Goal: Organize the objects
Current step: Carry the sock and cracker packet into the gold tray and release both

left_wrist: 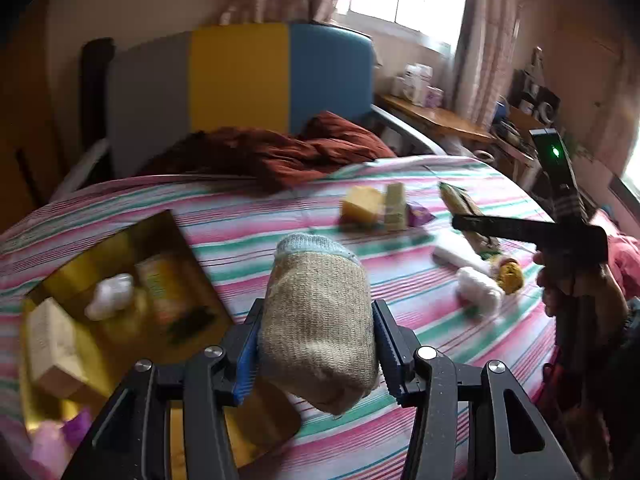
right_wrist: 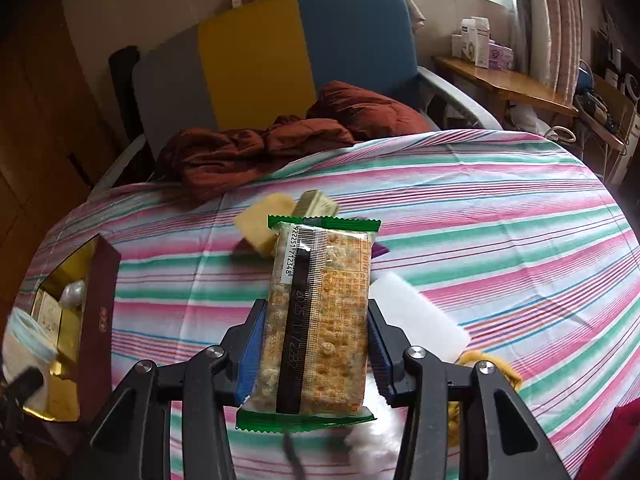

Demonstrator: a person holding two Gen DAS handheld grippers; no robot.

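My left gripper point(left_wrist: 316, 344) has its 2 fingers clamped on a rolled beige sock point(left_wrist: 320, 316), held up above the striped bedsheet point(left_wrist: 420, 320). My right gripper point(right_wrist: 316, 352) is clamped on a green-edged cracker packet point(right_wrist: 320, 320), also lifted clear of the bed. The gold-lined box point(left_wrist: 120, 280) lies near left and already holds several items, so I judge both loads belong there. To do this well, I should carry the sock over the box's near right edge, lower it into a bare patch, and only then release. I'd send 1 hand at a time, so the grippers don't meet over the box. Further off, a yellow block point(left_wrist: 360, 204) and a greenish carton point(left_wrist: 394, 204) lie mid-bed. The left view is blurred, so the box's contents are hard to name. The white rolls point(left_wrist: 476, 284) to the right are smeared too.
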